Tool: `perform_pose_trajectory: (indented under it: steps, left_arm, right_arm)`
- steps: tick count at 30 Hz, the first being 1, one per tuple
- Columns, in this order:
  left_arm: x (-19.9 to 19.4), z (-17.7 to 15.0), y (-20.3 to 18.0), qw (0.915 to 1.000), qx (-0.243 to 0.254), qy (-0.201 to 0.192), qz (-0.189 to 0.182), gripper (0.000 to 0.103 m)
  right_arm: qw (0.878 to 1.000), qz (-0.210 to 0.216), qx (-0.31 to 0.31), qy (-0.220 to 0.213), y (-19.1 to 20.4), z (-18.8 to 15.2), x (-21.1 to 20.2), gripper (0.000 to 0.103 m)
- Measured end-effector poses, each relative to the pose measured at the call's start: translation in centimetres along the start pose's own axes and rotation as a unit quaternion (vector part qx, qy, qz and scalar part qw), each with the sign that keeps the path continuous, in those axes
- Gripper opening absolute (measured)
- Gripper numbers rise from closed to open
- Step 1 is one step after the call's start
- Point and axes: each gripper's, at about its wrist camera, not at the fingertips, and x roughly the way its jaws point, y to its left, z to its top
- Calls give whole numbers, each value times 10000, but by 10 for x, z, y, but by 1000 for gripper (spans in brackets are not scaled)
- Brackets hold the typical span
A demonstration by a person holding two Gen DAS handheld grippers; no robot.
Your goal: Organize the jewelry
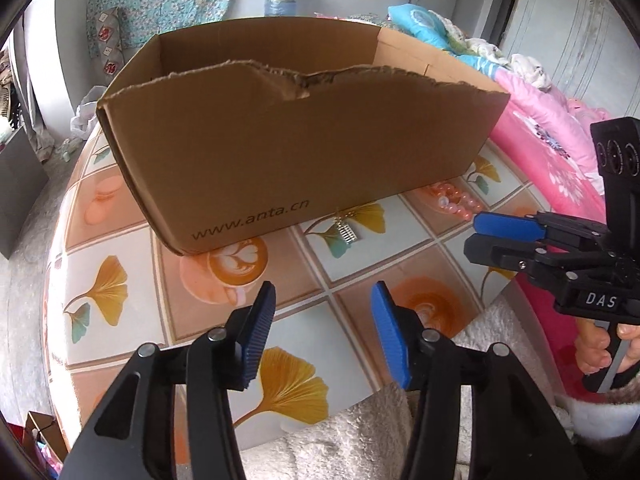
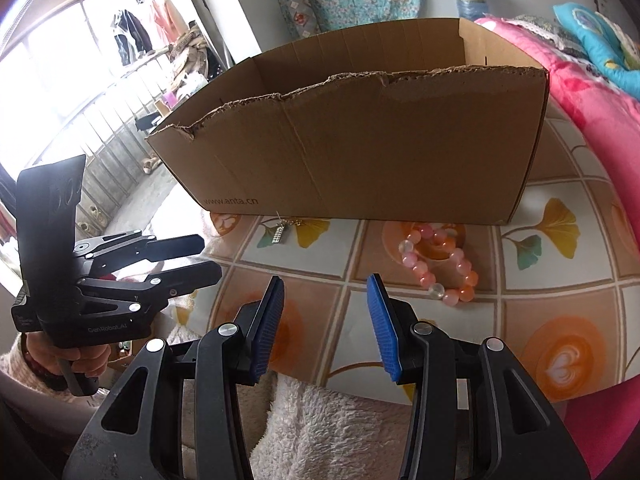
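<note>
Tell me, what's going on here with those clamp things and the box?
A person holds a left gripper and a right gripper, both open and empty, above a patterned table. A pink bead bracelet and a small silver earring lie in front of a cardboard box. Nothing is picked up yet.

Soft daylight fills both views. In the right wrist view the window point(image 2: 60, 80) at ten o'clock is blown out to white glare. Shadows under the cardboard box point(image 1: 288, 152) are faint and diffuse. Fisheye distortion bends the table point(image 1: 120, 240) edges, and black vignetting rims the corners. Focus is fairly sharp, without visible motion blur.
</note>
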Motion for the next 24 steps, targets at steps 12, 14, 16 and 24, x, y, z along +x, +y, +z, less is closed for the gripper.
perform_pose_trajectory:
  steps: [12, 14, 16, 24]
  left_arm:
    - [7, 0, 12, 9988, -227, 47, 429, 51]
    - [7, -1, 14, 9986, -237, 14, 463, 51]
    - [7, 0, 18, 9985, -231, -3, 501, 51]
    - [6, 1, 27, 9981, -225, -74, 570, 51]
  right_arm:
    - [9992, 199, -355, -39, 17, 16, 30, 33]
    - [9987, 239, -456, -47, 22, 19, 36, 32]
    - [9983, 285, -509, -35, 26, 21, 43, 30]
    - [9971, 88, -752, -27, 43, 23, 66, 14]
